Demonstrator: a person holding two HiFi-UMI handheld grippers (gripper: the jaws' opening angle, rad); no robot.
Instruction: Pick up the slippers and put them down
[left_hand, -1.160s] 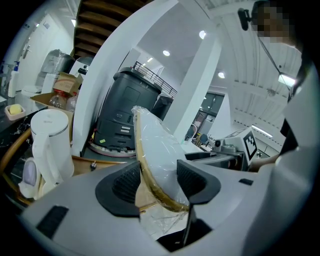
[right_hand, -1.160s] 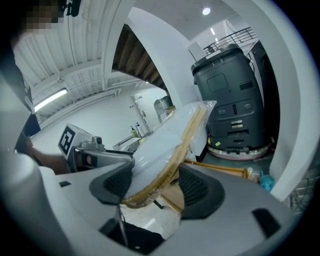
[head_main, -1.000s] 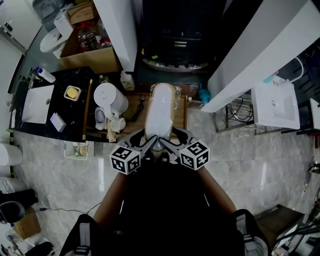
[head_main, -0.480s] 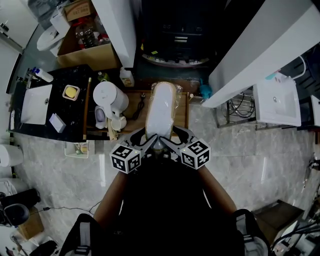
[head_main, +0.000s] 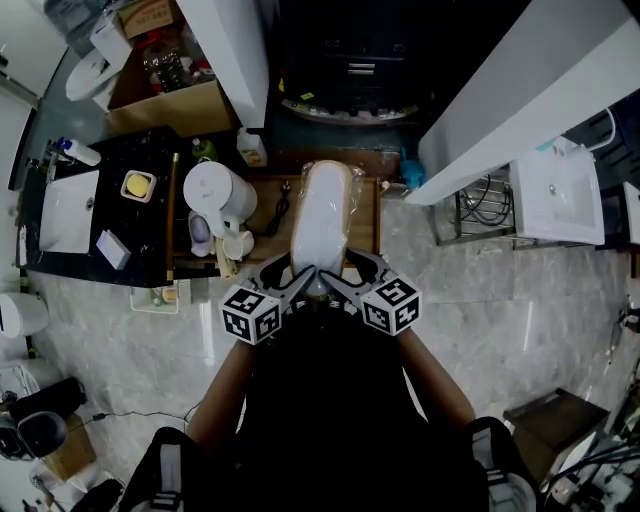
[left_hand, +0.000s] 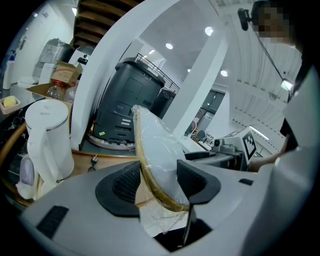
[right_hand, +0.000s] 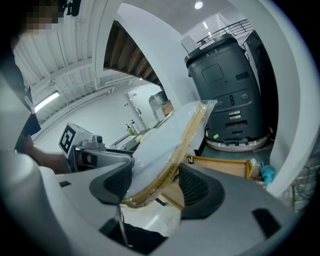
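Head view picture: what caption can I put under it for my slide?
The left gripper and right gripper clamp one end of the plastic-wrapped white slippers over a wooden tray.

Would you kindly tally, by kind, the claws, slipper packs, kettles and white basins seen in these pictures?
Claws: 2, left claw and right claw
Slipper pack: 1
Kettle: 1
Basins: 2
Total: 6
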